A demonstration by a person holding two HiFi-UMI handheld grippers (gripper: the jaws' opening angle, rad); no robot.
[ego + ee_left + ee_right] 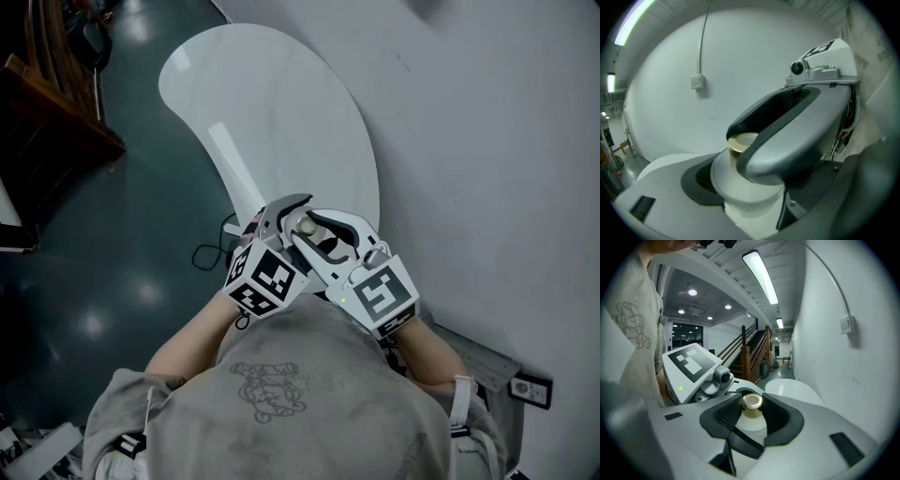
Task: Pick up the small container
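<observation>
Off to my left the dark floor (112, 244) shines beyond the curved edge of the white table (281, 112). My left gripper (286, 217) is held in front of my chest, above the near end of that table, with its marker cube (265, 279) facing up at me. It has the small container (747, 190) deep between its jaws. The pale body lies against the ribbed black pad (701, 177) of one jaw. The other jaw is mostly covered by my other gripper, so I read this gripper as clamped on the body. The container hangs clear of the table with its gold cap (752, 401) uppermost. My right gripper (323, 234) comes in from the right and crosses over the left one, very close to it. Its jaws stand fairly wide, and its dark pads (729, 412) sit snug against either side of the cap and neck, gripping there. Past it on the right is the plain white wall (487, 141).
</observation>
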